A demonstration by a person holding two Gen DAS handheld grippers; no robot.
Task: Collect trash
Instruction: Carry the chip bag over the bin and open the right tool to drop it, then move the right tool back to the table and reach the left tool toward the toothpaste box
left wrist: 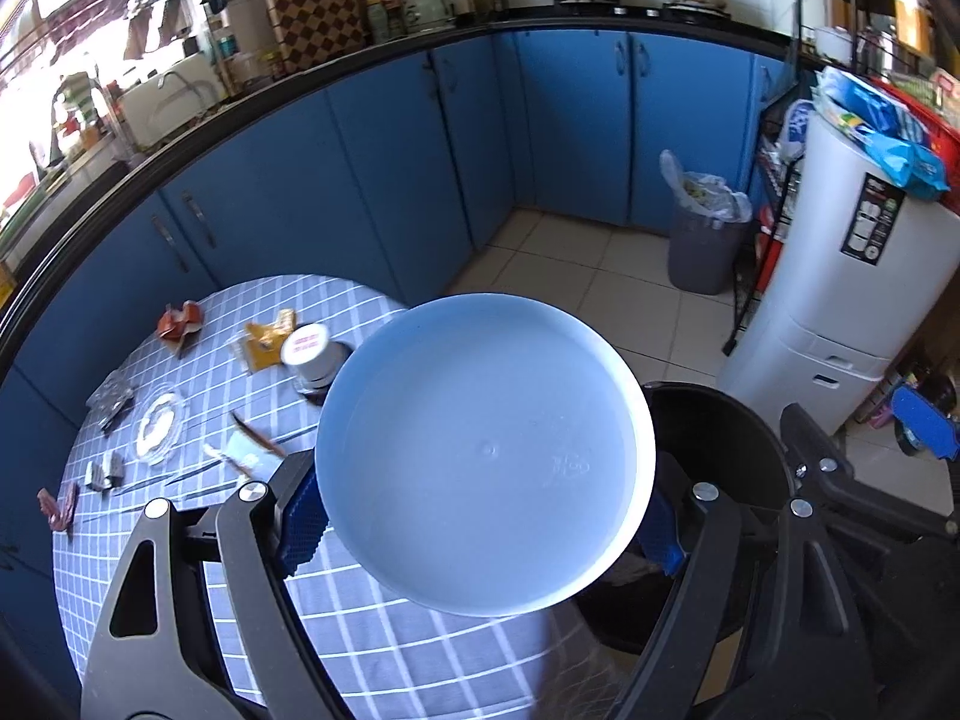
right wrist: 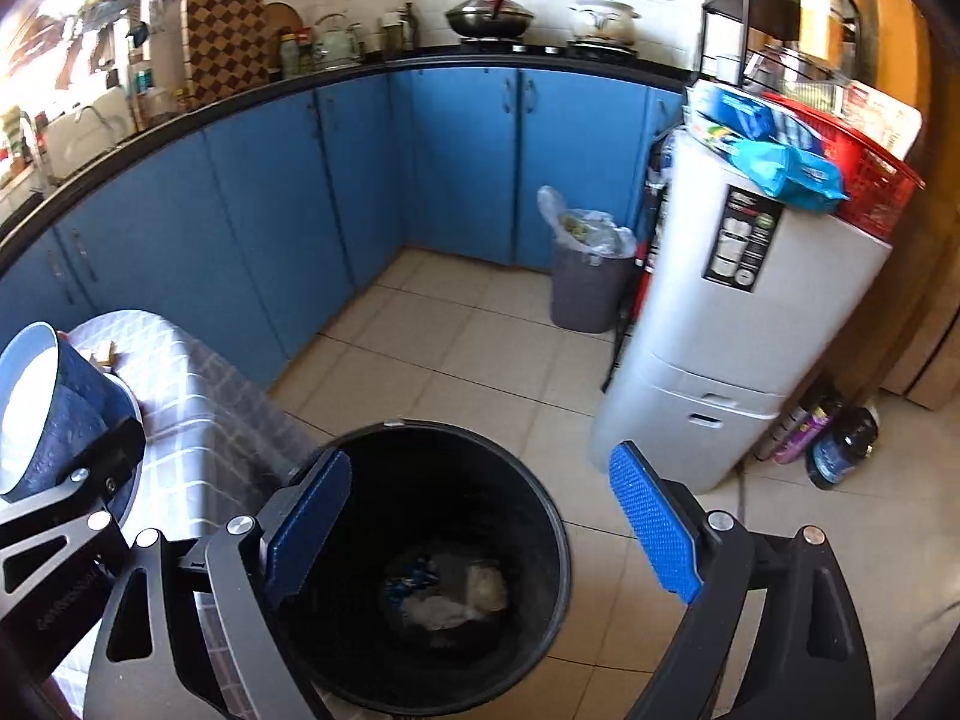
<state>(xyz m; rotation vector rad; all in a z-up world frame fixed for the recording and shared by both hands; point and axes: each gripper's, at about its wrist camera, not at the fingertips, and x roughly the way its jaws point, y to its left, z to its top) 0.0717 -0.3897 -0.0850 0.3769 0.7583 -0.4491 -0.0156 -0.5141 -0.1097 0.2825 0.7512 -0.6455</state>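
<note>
Currently the white bowl (left wrist: pixel 486 474) is clamped between the left gripper (left wrist: pixel 480 522) pads. The right gripper (right wrist: pixel 480 531) is held wide open, empty, above the black bin (right wrist: pixel 540 516).

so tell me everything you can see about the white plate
The plate is round, white and shallow, plastic by its look, with a low raised rim and a small moulded mark in the middle. It looks empty and clean. The left tongs hold it by the near edge, blue pads on either side, tilted up over the table edge beside the black bin.
</note>
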